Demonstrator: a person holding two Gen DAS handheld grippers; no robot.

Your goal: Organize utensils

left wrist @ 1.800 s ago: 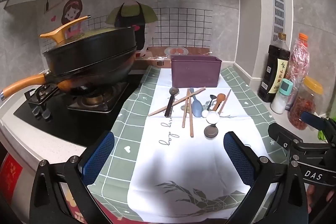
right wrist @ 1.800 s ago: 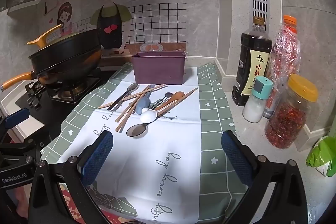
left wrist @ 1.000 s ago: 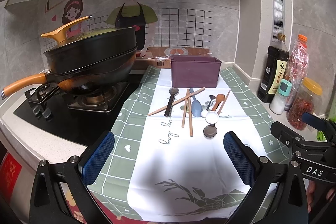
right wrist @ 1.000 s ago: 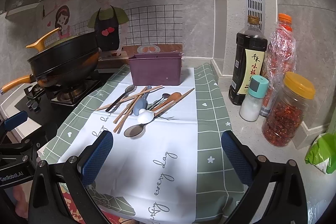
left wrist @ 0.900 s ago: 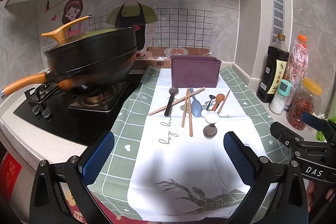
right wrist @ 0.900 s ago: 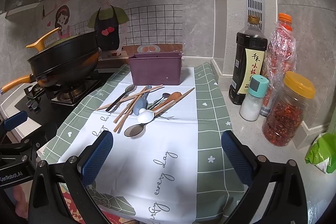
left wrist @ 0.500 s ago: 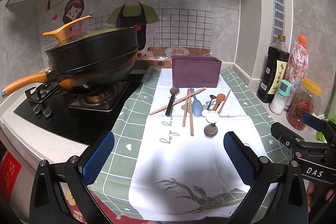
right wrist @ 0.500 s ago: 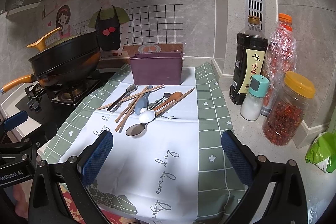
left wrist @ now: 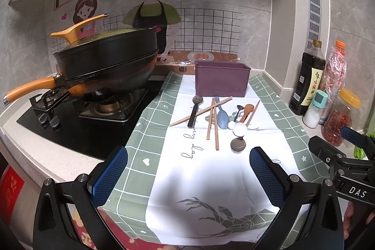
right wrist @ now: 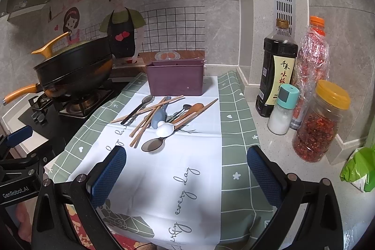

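Several utensils lie loose on a green and white cloth (left wrist: pixel 187 170): wooden chopsticks (left wrist: pixel 216 127), a blue-grey spoon (left wrist: pixel 222 118), a white spoon (left wrist: pixel 239 128), a dark spoon (left wrist: pixel 238 144) and a dark-handled spoon (left wrist: pixel 194 110). Behind them stands a purple holder box (left wrist: pixel 221 81) (right wrist: pixel 175 80). The same pile shows in the right wrist view, with the chopsticks (right wrist: pixel 145 124) and white spoon (right wrist: pixel 165 129). My left gripper (left wrist: pixel 188 176) is open near the cloth's front edge, short of the pile. My right gripper (right wrist: pixel 185 176) is open too, nothing between its fingers.
A stacked black wok (left wrist: pixel 105 65) with orange handles sits on the gas hob at left. At right stand a soy sauce bottle (right wrist: pixel 276 72), a salt shaker (right wrist: pixel 282 109), a chilli jar (right wrist: pixel 318 123) and a chilli-filled bottle (right wrist: pixel 310 57). A green bag (right wrist: pixel 358 168) lies far right.
Both grippers stay open and nearly still; the views drift only slightly. Nothing on the cloth has moved.
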